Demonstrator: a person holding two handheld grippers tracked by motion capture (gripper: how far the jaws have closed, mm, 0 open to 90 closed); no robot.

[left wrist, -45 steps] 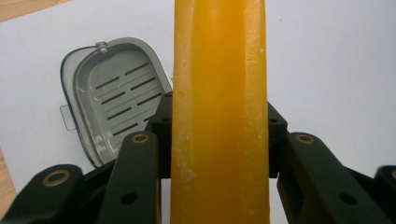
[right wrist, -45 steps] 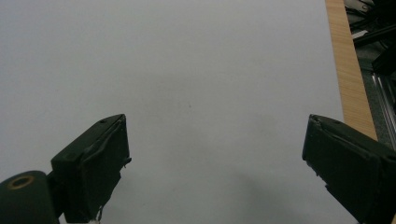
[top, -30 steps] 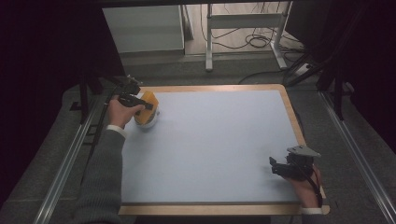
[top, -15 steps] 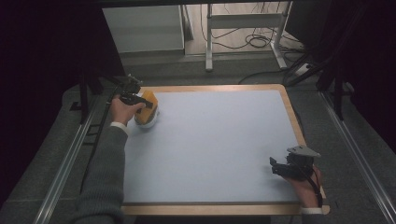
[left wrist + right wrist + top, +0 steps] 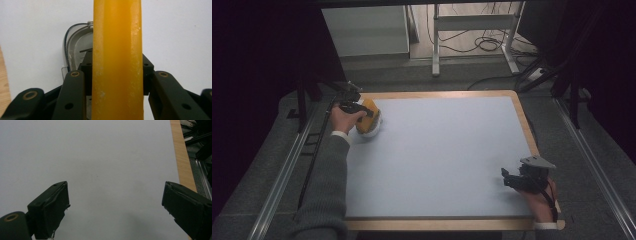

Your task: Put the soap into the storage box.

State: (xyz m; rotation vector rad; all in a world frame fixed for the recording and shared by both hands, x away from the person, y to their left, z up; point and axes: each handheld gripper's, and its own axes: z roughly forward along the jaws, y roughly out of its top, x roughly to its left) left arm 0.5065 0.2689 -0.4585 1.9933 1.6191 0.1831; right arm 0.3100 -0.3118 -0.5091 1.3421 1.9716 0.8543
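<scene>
At the table's [image 5: 442, 224] far left corner, the left gripper [image 5: 362, 108] pinches an orange piece [image 5: 117, 60] above a white dish [image 5: 371, 131]. The right gripper [image 5: 508, 179] rests near the front right edge — jaws spread wide, nothing between them.

Tabletop [image 5: 447, 165]: matt, smooth pale sheet with a light wood-look border [image 5: 524, 125]. Orange piece [image 5: 117, 60]: smooth, slightly waxy sheen, fine pale speckling. Left gripper [image 5: 117, 75]: matt black plastic with brass-coloured rivets. Behind it, a dull grey metallic-looking dish [image 5: 77, 47]. Sleeve [image 5: 324, 190]: grey cloth.
</scene>
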